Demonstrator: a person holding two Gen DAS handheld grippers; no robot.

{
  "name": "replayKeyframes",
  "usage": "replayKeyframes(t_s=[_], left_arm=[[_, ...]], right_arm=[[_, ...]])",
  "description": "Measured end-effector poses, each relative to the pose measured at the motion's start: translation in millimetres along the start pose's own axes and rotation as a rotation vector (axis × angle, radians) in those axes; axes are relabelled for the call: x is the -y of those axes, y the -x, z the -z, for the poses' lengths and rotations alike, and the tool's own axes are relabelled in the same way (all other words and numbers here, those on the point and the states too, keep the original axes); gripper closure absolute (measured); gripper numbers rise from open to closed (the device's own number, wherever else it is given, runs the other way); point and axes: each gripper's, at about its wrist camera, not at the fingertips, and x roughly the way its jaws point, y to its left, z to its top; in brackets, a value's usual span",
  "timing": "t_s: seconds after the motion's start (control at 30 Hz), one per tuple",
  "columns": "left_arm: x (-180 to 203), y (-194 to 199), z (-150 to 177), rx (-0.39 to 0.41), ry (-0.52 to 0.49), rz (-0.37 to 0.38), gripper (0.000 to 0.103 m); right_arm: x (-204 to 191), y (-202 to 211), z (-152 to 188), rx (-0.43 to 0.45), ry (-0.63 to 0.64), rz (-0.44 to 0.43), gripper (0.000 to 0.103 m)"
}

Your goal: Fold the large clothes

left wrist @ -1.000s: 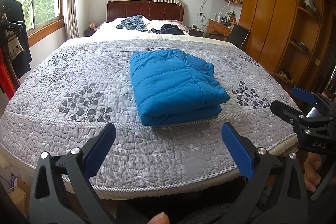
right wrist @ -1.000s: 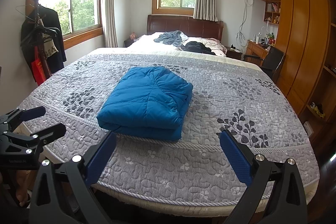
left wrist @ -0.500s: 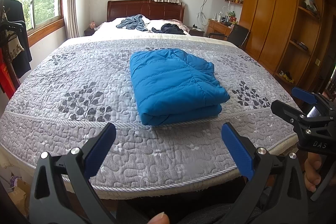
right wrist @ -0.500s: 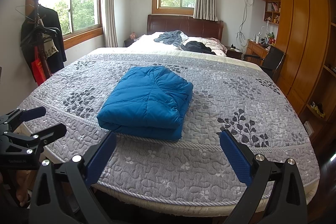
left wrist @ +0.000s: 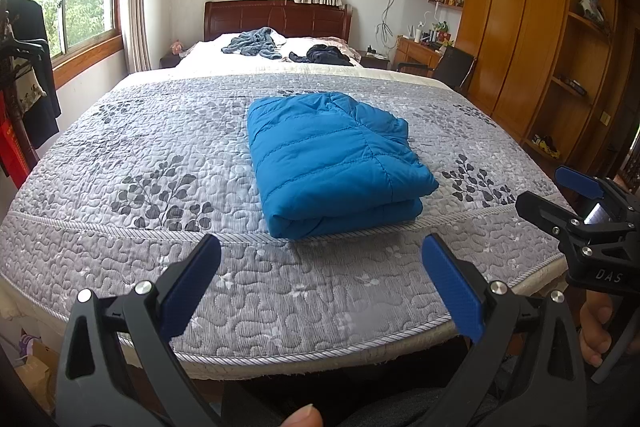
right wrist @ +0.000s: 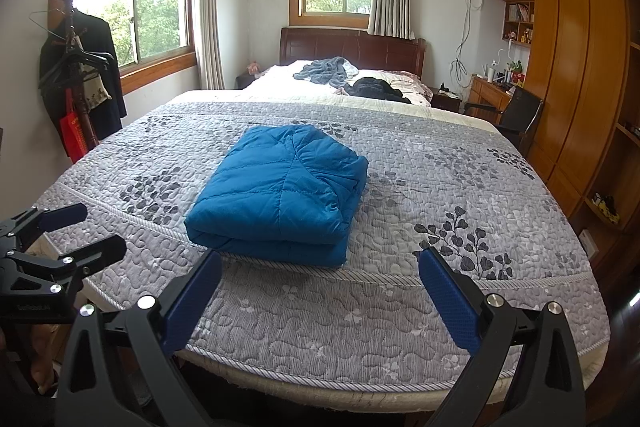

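A blue quilted jacket (left wrist: 332,163) (right wrist: 280,191) lies folded into a thick rectangle on the grey patterned bedspread (left wrist: 140,155) (right wrist: 460,195), near the foot of the bed. My left gripper (left wrist: 320,251) hovers open over the bed's near edge, short of the jacket, with nothing between its blue pads. My right gripper (right wrist: 320,259) is open too, held just in front of the jacket's folded edge and empty. Each gripper also shows at the side of the other's view: the right gripper (left wrist: 560,191) and the left gripper (right wrist: 84,227).
A grey garment (right wrist: 324,69) and a dark garment (right wrist: 374,87) lie by the pillows at the headboard. Wooden wardrobes and shelves (right wrist: 580,67) line the right wall, with a desk and black chair (right wrist: 516,111). A coat rack with hanging clothes (right wrist: 76,75) stands at the left.
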Motion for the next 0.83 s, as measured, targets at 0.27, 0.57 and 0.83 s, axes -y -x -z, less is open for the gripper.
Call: replayKeyframes(t_s=[0.27,0.57,0.83], left_arm=[[0.2,-0.1,-0.1,-0.001,-0.001,0.0,0.003],[-0.2,-0.2,1.0,-0.003,-0.002,0.002,0.003],[0.1,-0.7,0.6,-0.005,-0.001,0.002,0.003]], right_arm=[[-1.0,-0.7,1.9,-0.001,-0.003,-0.002,0.004],[-0.7,-0.8,2.0,-0.001,-0.003,-0.003,0.004],[-3.2,-0.7,2.7,0.0,-0.002,-0.008,0.004]])
